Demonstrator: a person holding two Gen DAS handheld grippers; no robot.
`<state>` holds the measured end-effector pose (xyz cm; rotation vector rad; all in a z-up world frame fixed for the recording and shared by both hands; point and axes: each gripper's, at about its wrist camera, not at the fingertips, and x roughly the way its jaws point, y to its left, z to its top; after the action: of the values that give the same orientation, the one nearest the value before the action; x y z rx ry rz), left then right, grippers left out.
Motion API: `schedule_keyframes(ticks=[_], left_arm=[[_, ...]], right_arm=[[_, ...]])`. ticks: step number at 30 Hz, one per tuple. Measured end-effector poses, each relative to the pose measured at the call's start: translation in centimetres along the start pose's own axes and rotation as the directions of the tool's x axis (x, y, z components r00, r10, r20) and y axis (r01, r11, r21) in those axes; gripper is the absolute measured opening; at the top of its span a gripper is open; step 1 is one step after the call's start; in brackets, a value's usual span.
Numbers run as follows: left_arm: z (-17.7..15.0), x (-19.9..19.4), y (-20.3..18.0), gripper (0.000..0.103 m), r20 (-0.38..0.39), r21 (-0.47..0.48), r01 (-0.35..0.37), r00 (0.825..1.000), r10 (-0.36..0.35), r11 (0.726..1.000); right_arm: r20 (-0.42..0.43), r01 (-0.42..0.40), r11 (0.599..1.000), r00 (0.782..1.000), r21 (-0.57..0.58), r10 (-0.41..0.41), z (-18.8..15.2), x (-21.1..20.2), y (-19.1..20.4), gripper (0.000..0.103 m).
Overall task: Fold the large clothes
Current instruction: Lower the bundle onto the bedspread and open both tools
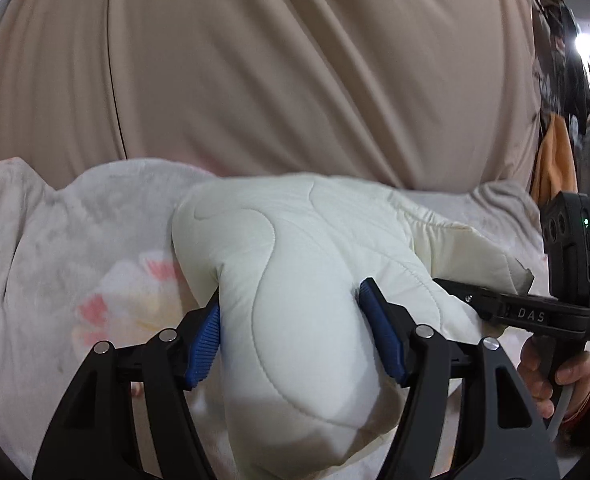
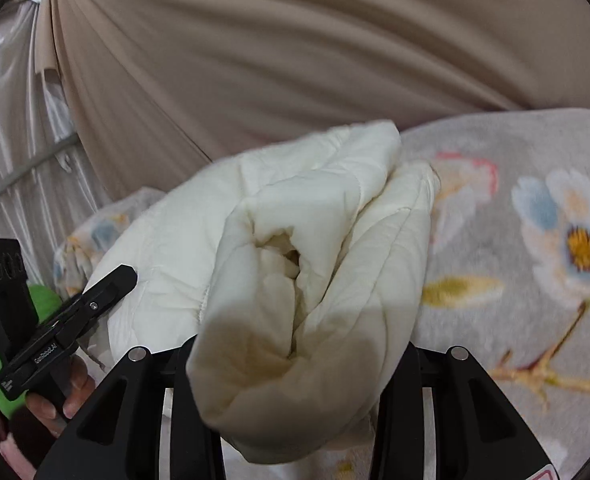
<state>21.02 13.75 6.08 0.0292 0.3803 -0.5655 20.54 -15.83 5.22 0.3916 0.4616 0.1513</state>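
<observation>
**Left wrist view: quilt bundle clamped at both ends**

Left gripper [image 1: 291, 336] squeezes its blue ribbed pads [image 1: 205, 346] against a bunched cream-white quilted cloth [image 1: 295, 240], which runs on toward 12 o'clock over a grey fleece blanket with flower print [image 1: 55, 240]. At 3 o'clock a hand [image 1: 551, 376] holds the right gripper [image 2: 295, 360]; in its own view that one's jaws clamp the rolled end. Beige draped curtain [image 1: 295, 60] hangs behind.
</observation>
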Motion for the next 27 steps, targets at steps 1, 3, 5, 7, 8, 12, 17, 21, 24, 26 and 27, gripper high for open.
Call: schedule_keyframes(ticks=[1,3,5,7,8,12,17,21,24,26,27], left_arm=[[-0.5,0.1,0.1,0.065,-0.012,-0.001,0.000,1.000,0.000,1.000],[-1.3,0.1,0.5,0.070,-0.042,-0.015,-0.001,0.999,0.000,1.000],[-2.1,0.4,1.3,0.074,-0.080,-0.052,0.001,0.997,-0.006,0.999],[-2.6,0.2,1.9,0.080,-0.110,-0.094,0.006,0.994,-0.016,0.996],[-2.9,0.0,2.1,0.086,-0.123,-0.109,-0.003,0.992,-0.011,0.994],[-3.9,-2.2,1.8,0.090,-0.150,-0.114,-0.039,0.988,0.022,0.993],[-2.0,-7.2,0.8,0.091,-0.095,-0.102,-0.140,0.987,0.130,0.985],[2.5,-9.1,-0.9,0.092,-0.020,-0.128,-0.175,0.984,0.174,0.976],[5.2,-7.1,-2.4,0.093,-0.056,-0.134,-0.190,0.981,0.184,0.973],[5.4,-4.8,-3.1,0.093,-0.092,-0.127,-0.226,0.972,0.215,0.966],[5.2,-3.5,-3.4,0.093,-0.117,-0.112,-0.253,0.964,0.240,0.961]], right_arm=[[-0.014,0.011,1.000,1.000,-0.003,-0.011,-0.8,0.3,-0.1,0.037],[-0.043,0.013,1.000,0.999,0.007,-0.013,-1.9,0.6,-0.4,0.040],[-0.071,0.005,1.000,0.997,0.029,-0.003,-2.1,0.5,-0.8,0.045],[-0.108,-0.010,0.998,0.994,0.068,0.017,-2.4,0.2,-1.3,0.055],[-0.119,-0.008,0.996,0.993,0.086,0.019,-2.6,-0.2,-1.7,0.057],[-0.135,0.042,0.995,0.990,0.085,-0.031,-3.6,-3.1,-2.3,0.069],[-0.090,0.096,0.990,0.992,0.101,-0.087,-3.7,-9.4,-2.9,0.052],[-0.004,0.163,0.986,0.987,-0.023,-0.163,-0.1,-11.8,0.9,0.003],[0.024,0.158,0.982,0.987,-0.104,-0.157,2.4,-10.4,3.8,0.001],[0.001,0.171,0.973,0.985,-0.153,-0.173,3.3,-7.9,5.0,0.000],[-0.020,0.186,0.969,0.981,-0.165,-0.191,3.4,-6.7,5.1,0.000]])
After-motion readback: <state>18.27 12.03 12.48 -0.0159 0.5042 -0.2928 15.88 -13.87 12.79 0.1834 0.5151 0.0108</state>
